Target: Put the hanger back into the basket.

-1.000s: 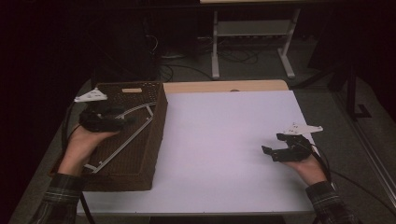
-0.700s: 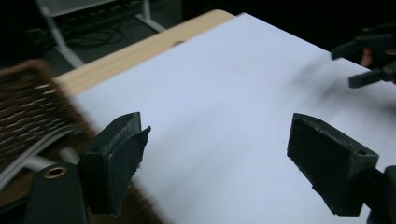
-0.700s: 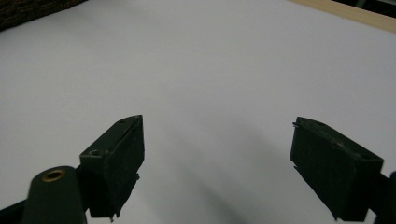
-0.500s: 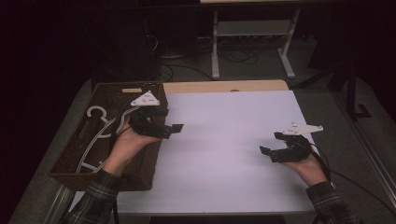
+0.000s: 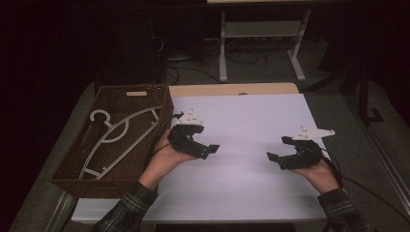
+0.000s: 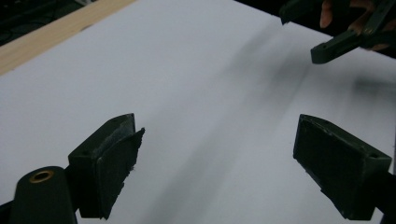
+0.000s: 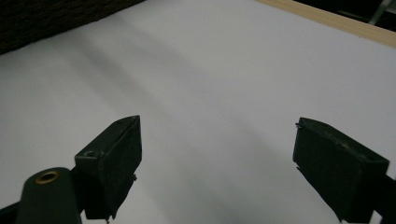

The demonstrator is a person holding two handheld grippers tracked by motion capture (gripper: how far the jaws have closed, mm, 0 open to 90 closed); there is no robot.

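Note:
A white clothes hanger [image 5: 116, 133] lies inside a brown wicker basket [image 5: 82, 181] at the table's left. My left gripper [image 5: 209, 149] hovers over the white sheet [image 5: 251, 121] just right of the basket, jaws wide apart and empty; the left gripper view [image 6: 215, 158] shows bare white surface between its pads. My right gripper [image 5: 274, 158] rests low over the sheet at the right, open and empty, seen too in its own view [image 7: 215, 158]. The right gripper's jaws [image 6: 336, 39] appear far off in the left gripper view.
A wooden strip of tabletop [image 5: 232, 89] runs along the far edge of the sheet. A metal stand [image 5: 261, 43] and cables sit on the dark floor beyond. The basket wall [image 7: 56, 18] shows at the top left of the right gripper view.
My left gripper has moved from above the basket rightward onto the white sheet, leaving the hanger in the basket. The right gripper has stayed put.

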